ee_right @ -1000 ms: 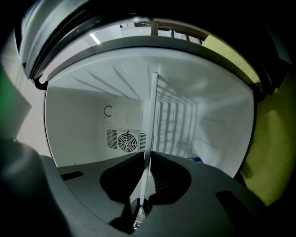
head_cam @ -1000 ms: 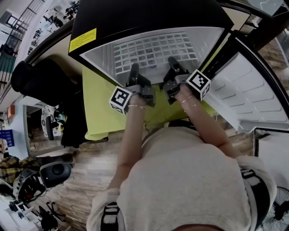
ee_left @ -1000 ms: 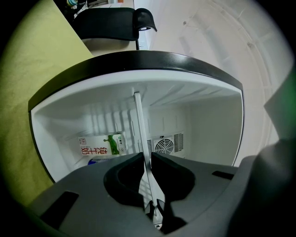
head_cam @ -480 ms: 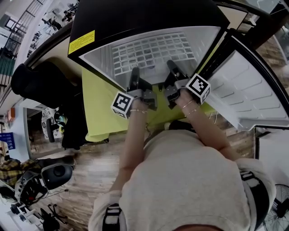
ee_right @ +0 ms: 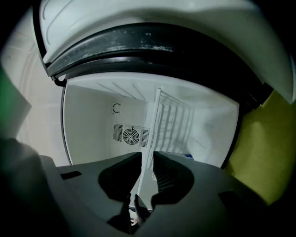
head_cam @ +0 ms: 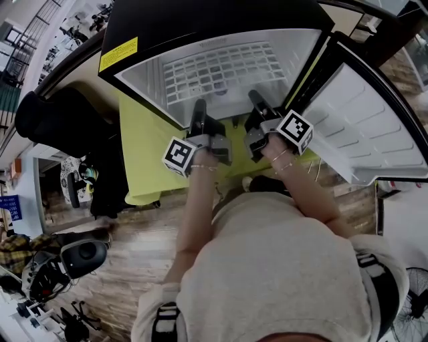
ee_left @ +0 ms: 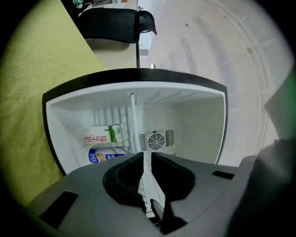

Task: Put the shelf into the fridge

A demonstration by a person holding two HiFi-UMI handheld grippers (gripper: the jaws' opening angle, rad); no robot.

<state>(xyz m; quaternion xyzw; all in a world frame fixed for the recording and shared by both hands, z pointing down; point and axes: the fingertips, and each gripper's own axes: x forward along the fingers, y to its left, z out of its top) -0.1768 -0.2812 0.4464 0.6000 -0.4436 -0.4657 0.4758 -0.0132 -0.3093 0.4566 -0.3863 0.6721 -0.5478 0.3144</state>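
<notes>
Shelf point(head_cam: 224, 70) mostly inside open fridge point(head_cam: 200, 20) now, white wire grid, front edge right at opening. Left gripper point(head_cam: 198, 108) fingers pinching shelf's front rim, thin white edge squeezed between pads. Right gripper point(head_cam: 257, 100) same deal, clamped on rim further right. Milk carton point(ee_left: 102, 134) inside, fan vent point(ee_left: 156, 140) on back wall. Door point(head_cam: 364, 127) swung wide on right. Yellow cloth point(head_cam: 144, 153) in front of fridge.

The fridge point(head_cam: 200, 20) has a glossy black shell and a smooth white plastic lining. The shelf point(head_cam: 224, 70) is white coated wire. The cloth point(head_cam: 144, 153) looks matt, the floor point(head_cam: 134, 247) grained wood.
</notes>
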